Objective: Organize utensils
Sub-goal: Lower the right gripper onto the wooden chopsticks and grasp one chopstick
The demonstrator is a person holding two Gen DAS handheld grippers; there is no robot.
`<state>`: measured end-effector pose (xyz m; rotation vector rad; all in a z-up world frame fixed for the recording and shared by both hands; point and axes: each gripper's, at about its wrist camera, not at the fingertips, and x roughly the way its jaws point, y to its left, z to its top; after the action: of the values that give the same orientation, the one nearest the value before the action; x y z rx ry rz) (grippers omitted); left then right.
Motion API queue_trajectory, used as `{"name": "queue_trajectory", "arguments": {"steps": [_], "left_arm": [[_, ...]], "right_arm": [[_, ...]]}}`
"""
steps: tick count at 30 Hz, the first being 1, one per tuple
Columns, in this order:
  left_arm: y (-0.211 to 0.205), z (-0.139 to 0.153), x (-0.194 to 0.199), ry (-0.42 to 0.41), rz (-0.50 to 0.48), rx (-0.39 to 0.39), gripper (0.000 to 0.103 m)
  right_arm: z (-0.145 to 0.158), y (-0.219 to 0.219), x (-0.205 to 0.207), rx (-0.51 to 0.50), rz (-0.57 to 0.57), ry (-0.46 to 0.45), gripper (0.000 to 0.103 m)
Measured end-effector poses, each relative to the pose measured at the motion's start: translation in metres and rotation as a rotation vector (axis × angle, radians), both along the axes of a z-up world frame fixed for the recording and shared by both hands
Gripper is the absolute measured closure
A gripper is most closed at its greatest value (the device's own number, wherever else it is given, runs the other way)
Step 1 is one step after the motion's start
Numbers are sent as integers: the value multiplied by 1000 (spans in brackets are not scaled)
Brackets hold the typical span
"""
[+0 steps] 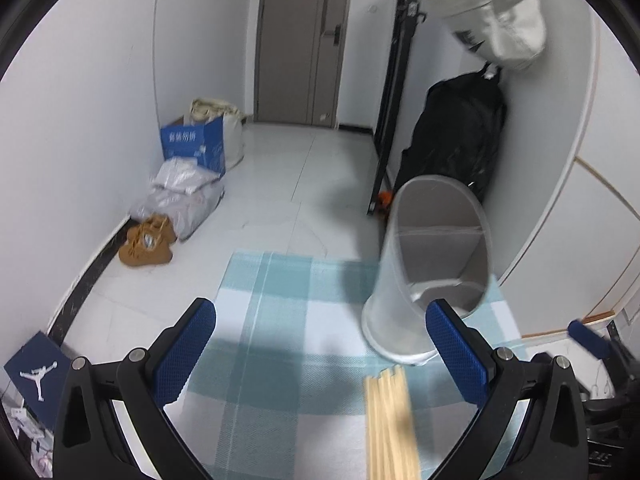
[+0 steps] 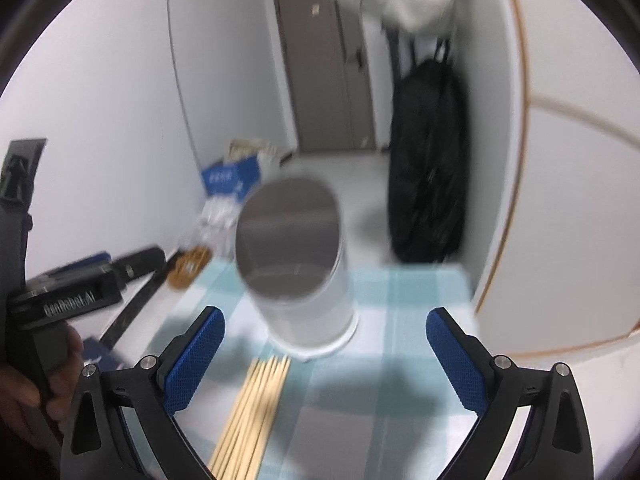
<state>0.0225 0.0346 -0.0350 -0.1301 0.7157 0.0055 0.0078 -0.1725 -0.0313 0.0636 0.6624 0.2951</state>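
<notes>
Both the left gripper and right gripper gape empty. The loose pale wooden chopsticks lie just below, before the seemingly light, divided grey-white plastic holder; a clumsy pinch could scatter them or topple it.

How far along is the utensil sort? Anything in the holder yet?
Nothing looks done. The chopsticks lie bundled on the checked cloth in front of the holder, whose visible compartments look empty. In hand: nothing; the left gripper and right gripper are both open above the cloth. Left: grasp the chopsticks and drop them into the holder.
</notes>
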Motion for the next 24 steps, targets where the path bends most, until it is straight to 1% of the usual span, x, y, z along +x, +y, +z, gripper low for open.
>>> {"name": "queue_trajectory", "arguments": {"steps": [2, 3, 4, 5, 7, 9, 11, 13, 15, 17, 18, 20, 22, 24], "left_arm": [[11, -9, 6, 45, 16, -14, 1], [14, -11, 8, 58, 23, -20, 1], [20, -16, 11, 79, 34, -29, 1], [23, -18, 13, 92, 37, -30, 1], [29, -24, 17, 123, 46, -30, 1], [32, -29, 19, 144, 52, -24, 1], [36, -35, 21, 168, 54, -25, 1], [37, -40, 23, 196, 50, -23, 1], [39, -45, 24, 217, 45, -17, 1], [43, -50, 24, 235, 39, -17, 1], [44, -51, 23, 240, 35, -19, 1], [46, -53, 24, 254, 30, -17, 1], [47, -54, 23, 262, 29, -18, 1], [49, -55, 23, 274, 31, -25, 1]], "right_arm": [[-14, 5, 7, -13, 15, 67, 17], [-23, 9, 13, -27, 31, 114, 20], [-30, 14, 15, -38, 39, 143, 25], [-38, 18, 18, -47, 52, 176, 34], [-52, 26, 25, -51, 90, 240, 41], [-65, 35, 30, -69, 106, 283, 42], [-75, 42, 33, -83, 118, 307, 45], [-80, 50, 35, -104, 137, 339, 48], [-89, 59, 38, -162, 135, 364, 50], [-96, 62, 42, -191, 135, 384, 58], [-99, 64, 43, -204, 139, 395, 59], [-103, 68, 44, -219, 139, 405, 64], [-108, 70, 44, -246, 137, 422, 64], [-112, 69, 45, -228, 145, 437, 65]]}}
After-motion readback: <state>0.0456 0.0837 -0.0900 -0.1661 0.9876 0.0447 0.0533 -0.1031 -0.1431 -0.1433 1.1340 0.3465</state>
